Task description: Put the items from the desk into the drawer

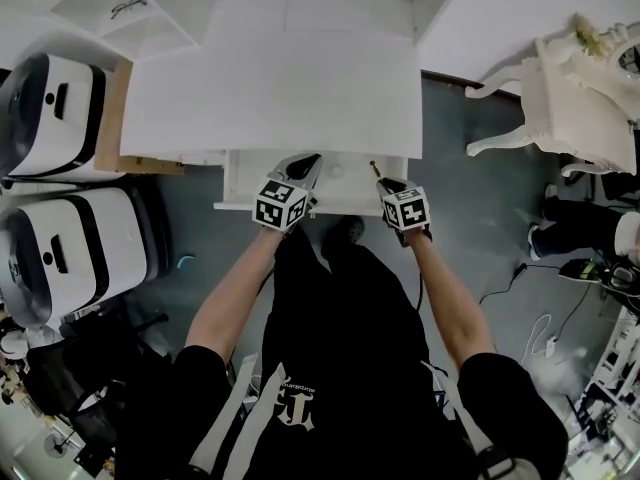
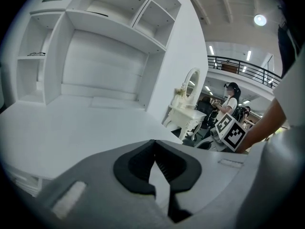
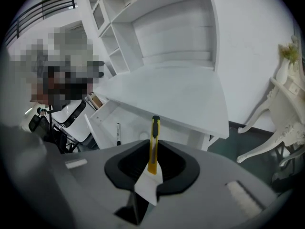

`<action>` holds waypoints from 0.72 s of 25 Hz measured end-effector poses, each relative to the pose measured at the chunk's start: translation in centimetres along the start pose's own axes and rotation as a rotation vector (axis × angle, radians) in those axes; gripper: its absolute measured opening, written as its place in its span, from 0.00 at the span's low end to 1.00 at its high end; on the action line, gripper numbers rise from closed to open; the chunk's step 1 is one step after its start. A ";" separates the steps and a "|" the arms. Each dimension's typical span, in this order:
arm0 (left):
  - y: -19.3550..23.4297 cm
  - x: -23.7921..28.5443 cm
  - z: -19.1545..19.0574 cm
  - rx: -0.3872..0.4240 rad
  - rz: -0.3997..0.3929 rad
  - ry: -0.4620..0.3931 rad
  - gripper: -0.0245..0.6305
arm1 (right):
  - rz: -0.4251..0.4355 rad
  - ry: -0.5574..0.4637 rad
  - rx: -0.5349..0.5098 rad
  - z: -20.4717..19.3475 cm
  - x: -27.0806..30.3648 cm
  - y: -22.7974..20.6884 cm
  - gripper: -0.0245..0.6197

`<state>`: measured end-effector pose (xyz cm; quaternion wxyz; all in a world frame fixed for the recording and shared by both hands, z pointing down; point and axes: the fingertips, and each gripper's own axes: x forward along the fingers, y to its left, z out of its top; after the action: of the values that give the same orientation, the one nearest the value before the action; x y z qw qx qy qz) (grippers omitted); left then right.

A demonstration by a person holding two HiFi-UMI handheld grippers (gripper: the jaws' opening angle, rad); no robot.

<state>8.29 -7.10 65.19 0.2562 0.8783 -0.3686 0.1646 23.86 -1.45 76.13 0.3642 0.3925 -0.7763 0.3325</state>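
The white desk (image 1: 270, 88) has its top bare, and its front drawer (image 1: 240, 184) stands pulled out toward me. My right gripper (image 1: 384, 180) hovers over the drawer's right end, shut on a yellow utility knife (image 3: 153, 144) with a black tip that sticks up from the jaws. A black marker pen (image 3: 118, 133) lies inside the drawer (image 3: 107, 120). My left gripper (image 1: 308, 164) is over the drawer's middle, shut with nothing between its pads (image 2: 153, 144). From the left gripper view, the desk top (image 2: 71, 128) lies ahead and the right gripper's marker cube (image 2: 232, 130) is off to the right.
A hutch with shelves (image 1: 150, 8) rises at the desk's back; glasses (image 1: 128, 6) rest on one shelf. Two white-and-black machines (image 1: 50, 108) (image 1: 75, 248) stand left of the desk. A white ornate table (image 1: 570, 88) is at right, with cables (image 1: 540, 338) on the floor.
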 end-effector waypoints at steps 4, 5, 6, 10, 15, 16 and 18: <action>0.6 0.5 -1.5 -0.031 0.020 0.012 0.03 | 0.027 0.058 0.011 -1.2 2.2 -0.4 0.12; 0.7 0.6 -1.8 -0.037 0.024 0.015 0.03 | 0.031 0.070 0.012 -1.4 2.6 -0.6 0.12; 0.8 0.7 -2.1 -0.042 0.028 0.018 0.03 | 0.028 0.080 0.011 -1.5 3.0 -0.8 0.12; 1.2 0.9 -3.1 -0.053 0.040 0.029 0.03 | 0.006 0.117 0.011 -1.5 4.2 -1.5 0.12; 1.2 1.1 -3.9 -0.068 0.049 0.040 0.03 | 0.026 0.154 0.014 -2.0 5.5 -1.6 0.12; 1.1 1.1 -4.0 -0.071 0.050 0.040 0.03 | 0.028 0.163 0.017 -2.2 5.7 -1.7 0.12; 1.0 1.0 -4.2 -0.076 0.051 0.041 0.03 | 0.030 0.177 0.024 -2.4 5.9 -1.9 0.12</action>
<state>7.82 -5.89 69.40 0.2924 0.8548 -0.3914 0.1750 23.66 -2.58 82.68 0.4215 0.3544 -0.7429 0.3806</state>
